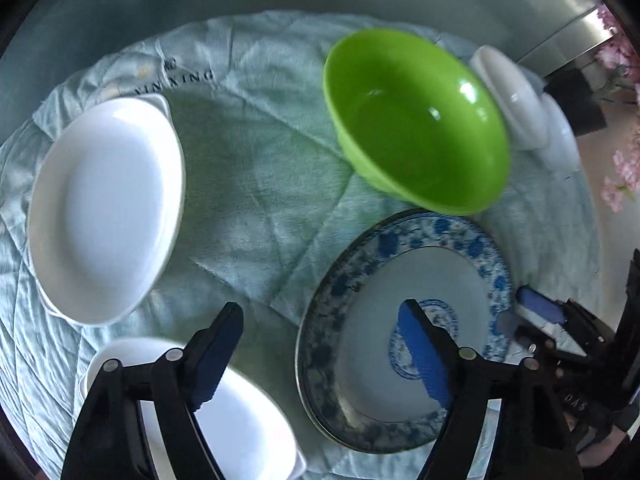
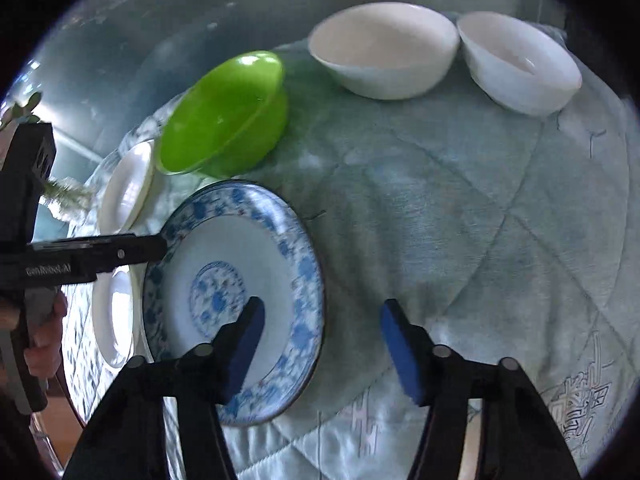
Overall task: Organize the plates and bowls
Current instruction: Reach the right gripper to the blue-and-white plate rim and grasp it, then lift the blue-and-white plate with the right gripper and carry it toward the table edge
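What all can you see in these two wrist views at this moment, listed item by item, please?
Green bowl: 1, green, tilted on the cloth beyond the patterned plate.
Patterned plate: 1, blue and white, on the cloth between the two grippers.
White bowls: 2, white, side by side at the cloth's far edge.
White dishes: 2, white, on the cloth's left part.
Quilted cloth: 1, pale blue-green, under everything.
Pink flowers: pink, far right, off the cloth.
Left gripper: open, above the plate's left edge.
Right gripper: open, over the plate's right edge.
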Available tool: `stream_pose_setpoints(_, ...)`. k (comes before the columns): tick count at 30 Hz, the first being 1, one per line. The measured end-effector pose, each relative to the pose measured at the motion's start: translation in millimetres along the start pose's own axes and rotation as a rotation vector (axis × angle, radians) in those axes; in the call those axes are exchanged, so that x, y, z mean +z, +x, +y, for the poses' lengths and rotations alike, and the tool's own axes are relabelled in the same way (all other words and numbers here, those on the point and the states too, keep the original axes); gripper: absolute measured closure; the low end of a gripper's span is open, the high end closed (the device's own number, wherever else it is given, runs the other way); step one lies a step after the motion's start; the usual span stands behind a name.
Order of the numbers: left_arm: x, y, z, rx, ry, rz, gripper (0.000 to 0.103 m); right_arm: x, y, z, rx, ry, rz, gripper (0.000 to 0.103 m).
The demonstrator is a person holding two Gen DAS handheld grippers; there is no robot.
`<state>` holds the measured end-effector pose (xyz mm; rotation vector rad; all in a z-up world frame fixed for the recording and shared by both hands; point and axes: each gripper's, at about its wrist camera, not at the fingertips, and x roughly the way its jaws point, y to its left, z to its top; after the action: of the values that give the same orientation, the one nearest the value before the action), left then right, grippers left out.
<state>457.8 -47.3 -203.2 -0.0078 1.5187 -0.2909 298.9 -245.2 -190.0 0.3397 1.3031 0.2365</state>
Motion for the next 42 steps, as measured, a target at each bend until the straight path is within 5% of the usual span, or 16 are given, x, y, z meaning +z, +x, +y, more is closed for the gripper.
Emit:
stream_pose_setpoints(2, 3.4, 9.8, 1.7, 0.001, 0.002, 0.037, 0.042, 1.5, 5.1, -1.6, 0.001, 0.015, 0.005, 0.051)
stream_pose_setpoints(8, 13.3, 17.2, -0.4, -0.003, 0.029, 0.051, 0.048, 5.3, 10.3, 5.8, -0.03, 0.024, -0.005, 0.067)
stream_pose_setpoints(10, 11.2, 17.2, -4.2, -0.051, 0.023, 0.067, 0.064, 5.5, 13.7, 10.6, -0.039, 0.033, -0.001, 0.074)
stream_pose_setpoints(16, -8.9, 12.2, -12.4, -0.035, 0.033, 0.057, 0.076, 4.8, 19.0, 22.6, -0.058, 0.032, 0.002, 0.074)
stream_pose_setpoints(23, -41.3, -29.1, -21.6, -0.042, 0.03, -0.037, 0.077, 1.4, -6.9, 25.5, -0.067, 0.013, -0.034, 0.073)
stream_pose_setpoints(30, -89.5, -100.9, -45.4, -0.024, 0.005, -0.151, 0.077, -17.7, -77.0, 42.3, -0.063, -0.024, -0.115, 0.074)
stream_pose_setpoints(42, -220.3, -197.6, -40.2, 0.018, -0.081, -0.244, 0.08, -90.3, -145.1, 87.1, -0.031, -0.09, -0.142, 0.073)
